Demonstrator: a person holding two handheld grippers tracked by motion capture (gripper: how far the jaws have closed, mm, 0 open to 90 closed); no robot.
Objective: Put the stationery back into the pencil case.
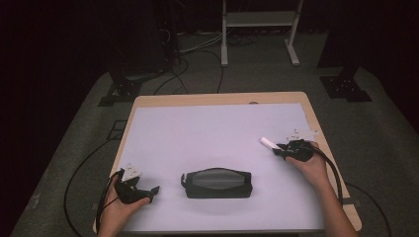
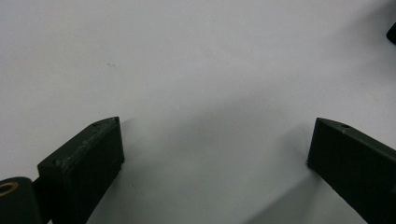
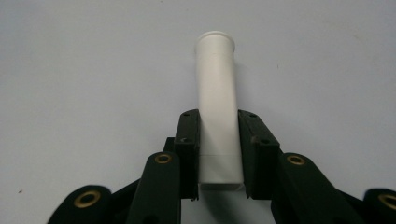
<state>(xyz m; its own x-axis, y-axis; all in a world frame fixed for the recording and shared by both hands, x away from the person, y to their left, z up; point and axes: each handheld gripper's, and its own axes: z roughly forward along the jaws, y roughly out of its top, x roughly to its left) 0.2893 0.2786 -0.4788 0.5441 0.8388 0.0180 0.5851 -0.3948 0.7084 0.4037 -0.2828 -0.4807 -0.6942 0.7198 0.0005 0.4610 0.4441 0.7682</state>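
At the worktop: right gripper clamps a white tube by its flat end, capped end pointing out ahead toward the middle of the sheet, prob. so it can go cap-first into the dark pouch. In the right gripper view the tube sits squarely between both jaws, held just above the surface. Pouch lies flat, front-centre, well apart from the tube, w/ its zip looking closed. Left gripper rests low near the pouch's left end, jaws spread wide, nothing between them, seemingly placed to steady or open it. Both forearms angle in from the near edge, right reaching further fwd.
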